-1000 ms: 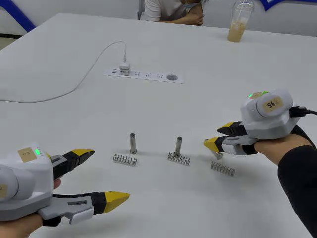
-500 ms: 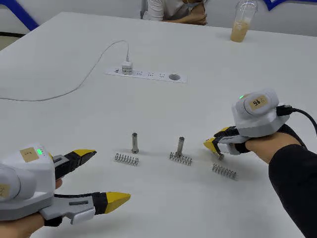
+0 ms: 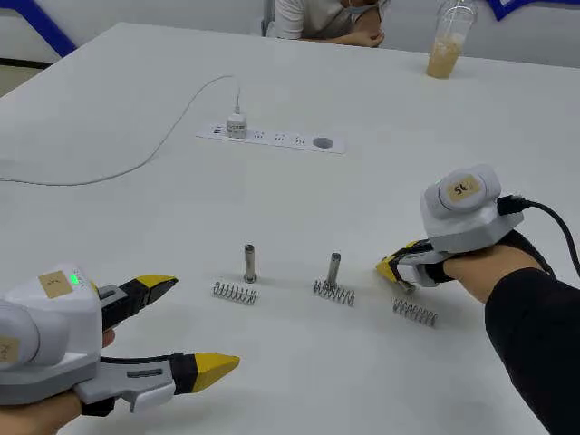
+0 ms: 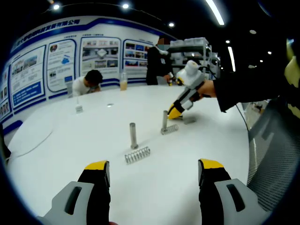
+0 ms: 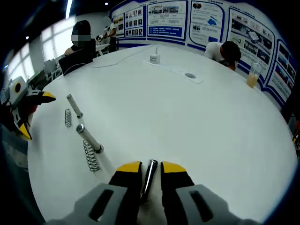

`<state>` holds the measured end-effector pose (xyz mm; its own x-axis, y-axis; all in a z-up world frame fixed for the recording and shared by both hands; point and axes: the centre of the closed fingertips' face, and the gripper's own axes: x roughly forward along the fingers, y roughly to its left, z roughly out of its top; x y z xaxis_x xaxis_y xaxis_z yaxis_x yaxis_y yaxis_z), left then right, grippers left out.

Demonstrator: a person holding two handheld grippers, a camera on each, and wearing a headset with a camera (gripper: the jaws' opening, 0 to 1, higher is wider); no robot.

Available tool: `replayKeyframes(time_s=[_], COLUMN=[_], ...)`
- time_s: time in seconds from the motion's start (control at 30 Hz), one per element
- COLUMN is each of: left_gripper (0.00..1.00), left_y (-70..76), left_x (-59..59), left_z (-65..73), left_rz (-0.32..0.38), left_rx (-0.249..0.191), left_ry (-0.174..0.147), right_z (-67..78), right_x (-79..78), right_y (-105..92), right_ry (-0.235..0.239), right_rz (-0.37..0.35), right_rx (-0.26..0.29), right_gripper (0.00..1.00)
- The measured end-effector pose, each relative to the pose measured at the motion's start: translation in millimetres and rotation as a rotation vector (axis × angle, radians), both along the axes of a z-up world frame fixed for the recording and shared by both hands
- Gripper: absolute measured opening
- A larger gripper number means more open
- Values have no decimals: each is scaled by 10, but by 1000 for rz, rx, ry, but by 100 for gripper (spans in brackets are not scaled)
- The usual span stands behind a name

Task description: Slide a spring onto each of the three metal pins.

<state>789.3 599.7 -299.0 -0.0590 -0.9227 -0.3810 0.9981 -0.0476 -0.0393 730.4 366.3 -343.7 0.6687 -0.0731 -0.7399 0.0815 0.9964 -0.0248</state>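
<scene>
Two metal pins stand upright on the white table, one (image 3: pixel 249 263) to the left of the other (image 3: pixel 333 270). A spring (image 3: pixel 235 292) lies in front of the left pin and a second spring (image 3: pixel 333 293) in front of the other. A third spring (image 3: pixel 415 313) lies further right. Just above that spring, my right gripper (image 3: pixel 391 270) is shut on the third pin (image 5: pixel 149 177), which sits between the yellow jaws of the right gripper (image 5: pixel 150 169). My left gripper (image 3: pixel 195 324) hovers open and empty at the near left; past the left gripper (image 4: pixel 153 168) stand the pins.
A white power strip (image 3: pixel 272 139) with a plugged charger and a trailing cable (image 3: pixel 136 163) lies beyond the pins. A plastic cup of drink (image 3: pixel 447 45) stands at the far right. A person (image 3: pixel 326 18) sits at the far edge.
My right gripper's jaws, apart a second ago, have come together on the third pin and dropped slightly toward the table. The left gripper has stayed put.
</scene>
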Motion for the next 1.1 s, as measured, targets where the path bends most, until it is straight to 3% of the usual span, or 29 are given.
replayKeyframes(time_s=[1.1], left_gripper=[78], left_y=[19], left_x=[9], left_z=[-38], left_rz=[5], left_rx=[3], left_ry=[6], right_z=[-15], right_x=[7], right_y=[7], right_ry=[35], right_rz=[-38], right_rx=[37], right_gripper=[9])
